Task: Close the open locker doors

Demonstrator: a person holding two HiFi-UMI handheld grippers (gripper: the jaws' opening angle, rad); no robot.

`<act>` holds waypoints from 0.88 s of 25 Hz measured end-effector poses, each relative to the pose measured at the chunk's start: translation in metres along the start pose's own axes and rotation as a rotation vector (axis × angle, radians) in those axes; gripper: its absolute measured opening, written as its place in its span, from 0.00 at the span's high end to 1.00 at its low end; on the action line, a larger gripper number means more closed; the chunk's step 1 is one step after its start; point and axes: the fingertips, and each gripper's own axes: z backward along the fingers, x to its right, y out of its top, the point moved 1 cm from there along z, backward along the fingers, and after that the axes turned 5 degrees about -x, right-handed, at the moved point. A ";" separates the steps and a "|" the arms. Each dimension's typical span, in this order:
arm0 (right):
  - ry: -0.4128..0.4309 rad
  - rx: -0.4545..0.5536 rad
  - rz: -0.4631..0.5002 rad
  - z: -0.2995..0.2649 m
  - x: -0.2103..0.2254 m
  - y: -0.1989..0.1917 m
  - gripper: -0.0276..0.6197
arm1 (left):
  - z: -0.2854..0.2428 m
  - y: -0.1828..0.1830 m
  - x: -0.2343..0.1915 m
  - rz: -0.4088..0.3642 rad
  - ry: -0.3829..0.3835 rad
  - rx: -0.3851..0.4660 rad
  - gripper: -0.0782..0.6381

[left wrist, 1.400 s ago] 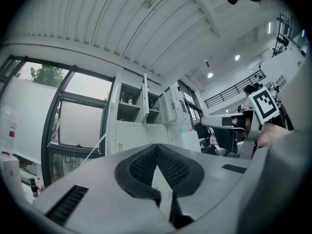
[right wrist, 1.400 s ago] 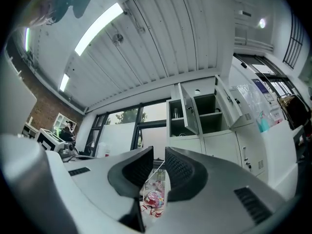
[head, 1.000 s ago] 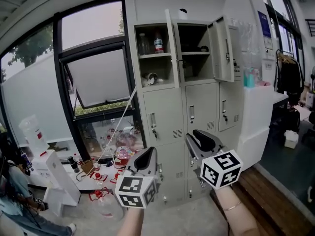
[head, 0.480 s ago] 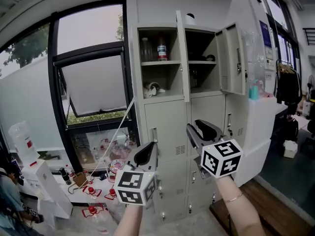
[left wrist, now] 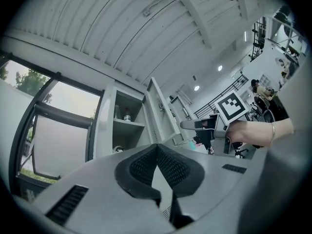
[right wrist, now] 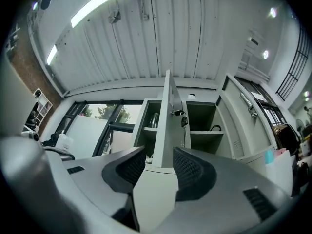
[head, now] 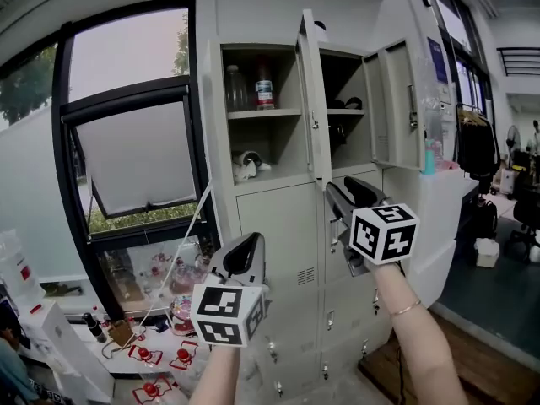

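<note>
The grey locker [head: 283, 226] has two top doors standing open. The left door [head: 309, 99] swings out edge-on; the right door [head: 393, 99] hangs open beyond it. My right gripper [head: 344, 194] is raised just below the left door's lower corner. Its jaws have just been opening and stand apart, with nothing pressed between them. In the right gripper view that left door [right wrist: 168, 111] lines up with the gap of my right gripper [right wrist: 158, 155], with the right door [right wrist: 243, 116] further right. My left gripper [head: 245, 260], lower and to the left, is shut and empty, its pads meeting at the tips [left wrist: 157, 146].
Bottles [head: 264, 83] and small items sit on the open shelves. Keys [right wrist: 178, 113] hang from the left door. A tilted window pane [head: 135, 142] is left of the locker, with red-capped clutter [head: 152, 353] below. A white counter [head: 439, 192] stands right.
Both grippers have risen and come closer to the locker. The right gripper's jaws have spread wider. The left gripper stays shut.
</note>
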 end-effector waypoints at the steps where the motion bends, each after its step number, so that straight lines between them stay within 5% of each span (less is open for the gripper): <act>1: -0.003 -0.002 -0.001 -0.007 0.002 0.000 0.70 | -0.006 0.000 -0.004 -0.018 -0.006 0.002 0.86; 14: 0.027 0.011 0.062 -0.040 0.007 0.007 0.76 | -0.049 -0.004 -0.023 -0.064 -0.078 0.034 0.86; 22: 0.112 0.044 0.150 -0.058 -0.022 0.007 0.78 | -0.059 -0.005 -0.038 -0.035 -0.040 0.062 0.86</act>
